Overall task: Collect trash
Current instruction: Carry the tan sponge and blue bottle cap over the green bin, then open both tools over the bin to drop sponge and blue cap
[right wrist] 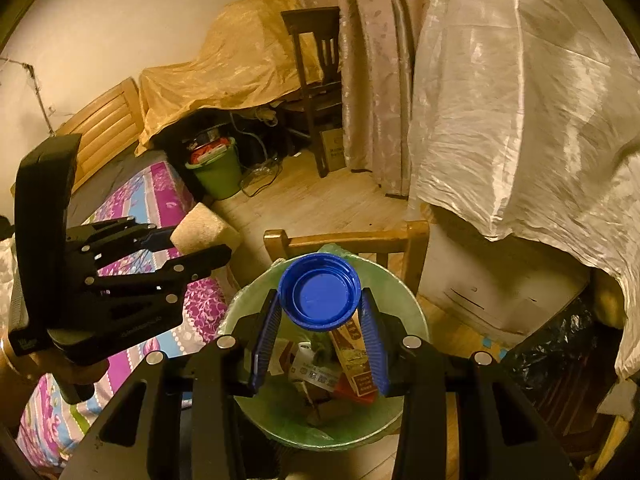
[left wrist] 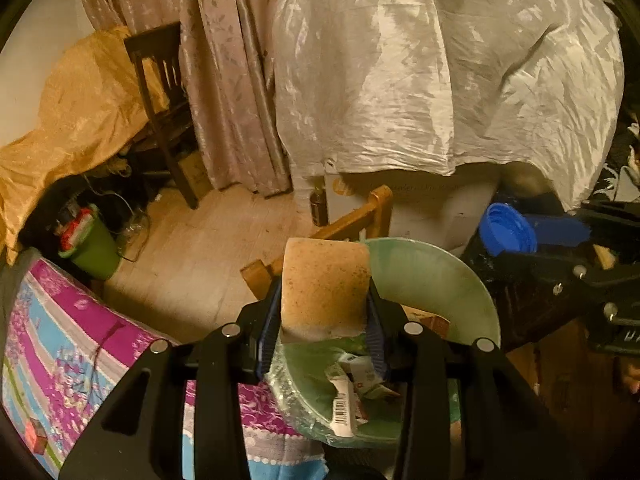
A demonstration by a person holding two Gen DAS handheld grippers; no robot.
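A lived-in home bedroom: a bed with a floral sheet (right wrist: 160, 204) at eight o'clock, floor-length curtains (right wrist: 372, 80) at twelve, a dark wooden chair (right wrist: 316, 80), cloth-draped furniture (right wrist: 520, 120) at two, wood flooring (right wrist: 320, 196).

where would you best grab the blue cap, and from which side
Grip the blue cap across its ribbed rim, coming from above with one finger on each side. It is a shallow round disc, so opposite edges are the only firm hold, as the right gripper brackets it now.
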